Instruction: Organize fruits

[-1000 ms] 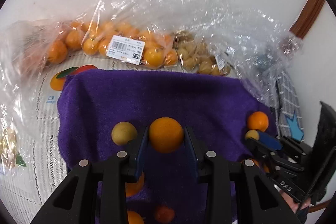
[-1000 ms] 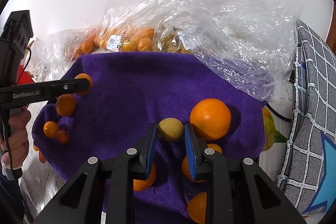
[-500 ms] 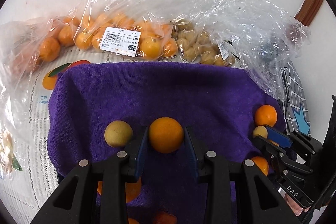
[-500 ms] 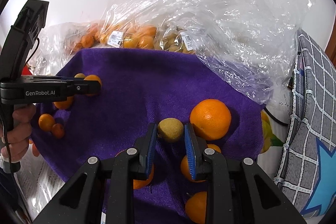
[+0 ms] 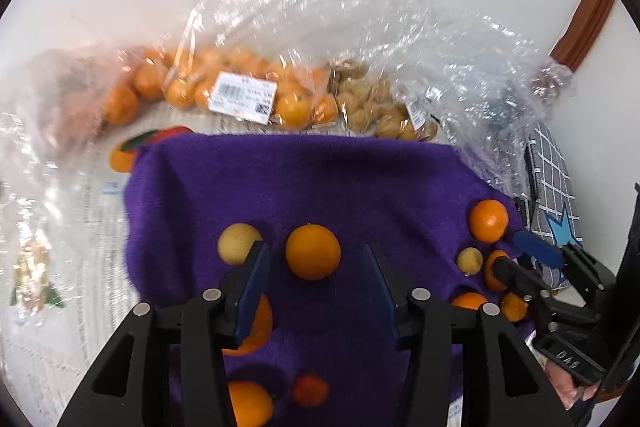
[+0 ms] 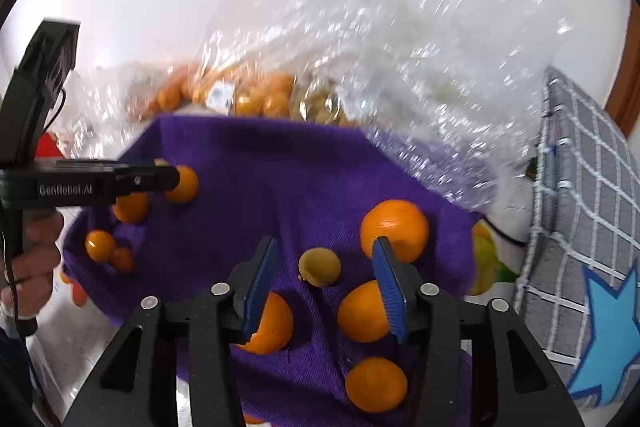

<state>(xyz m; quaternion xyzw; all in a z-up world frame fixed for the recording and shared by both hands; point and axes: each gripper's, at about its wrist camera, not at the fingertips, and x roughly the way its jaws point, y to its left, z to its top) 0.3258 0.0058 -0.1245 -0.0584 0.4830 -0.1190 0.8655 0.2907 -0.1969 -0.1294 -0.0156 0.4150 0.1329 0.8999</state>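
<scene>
A purple towel [image 5: 320,179] [image 6: 280,167] carries loose fruit. My left gripper [image 5: 316,283] is open, with an orange [image 5: 313,251] lying free on the towel between its fingers and a yellow-green fruit [image 5: 238,243] just left of it. My right gripper [image 6: 324,281] is open, with a small yellow-green fruit [image 6: 319,266] lying free between its fingers. A big orange [image 6: 394,230] sits behind the right finger. Several small oranges lie around both grippers. The left gripper also shows in the right wrist view [image 6: 168,179], the right gripper in the left wrist view [image 5: 520,259].
Clear plastic bags of oranges [image 5: 240,91] and of tan fruit [image 5: 380,107] lie behind the towel against a white wall. A grey checked cushion [image 6: 580,227] with a blue star stands at the right. A printed white cloth [image 5: 60,267] lies at the left.
Both grippers have opened and let go of their fruit: the left released the orange, the right the small yellow-green fruit. Both fruits now rest on the towel.
</scene>
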